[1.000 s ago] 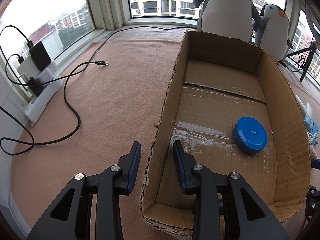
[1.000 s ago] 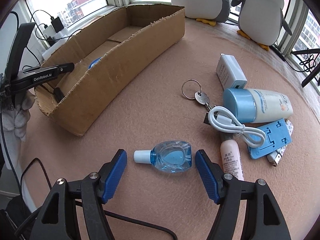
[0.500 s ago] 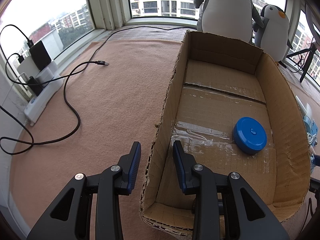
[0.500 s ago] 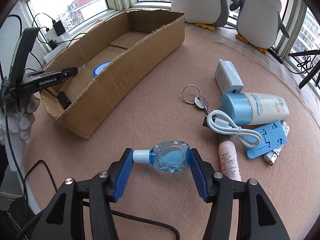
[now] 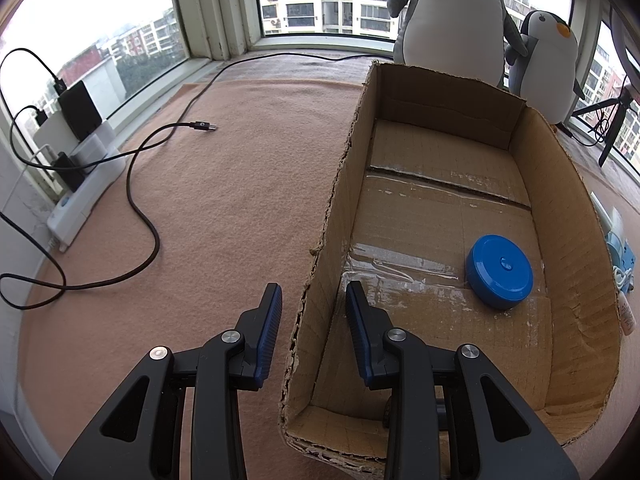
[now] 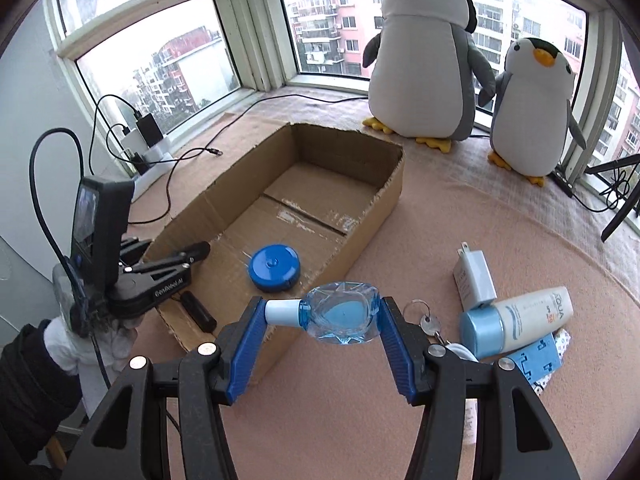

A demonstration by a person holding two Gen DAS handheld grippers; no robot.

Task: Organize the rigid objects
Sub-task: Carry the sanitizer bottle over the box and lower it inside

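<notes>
Showing only in the right view, right gripper (image 6: 320, 334) fingers grasp the bottle (image 6: 340, 318).

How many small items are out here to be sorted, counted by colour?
Blue: 3 - round blue plastic disc in the cardboard box, clear blue bottle in the right tool, flat blue plastic stand
White: 2 - wall charger, sunscreen tube
Silver: 1 - key on ring
Total: 6
</notes>
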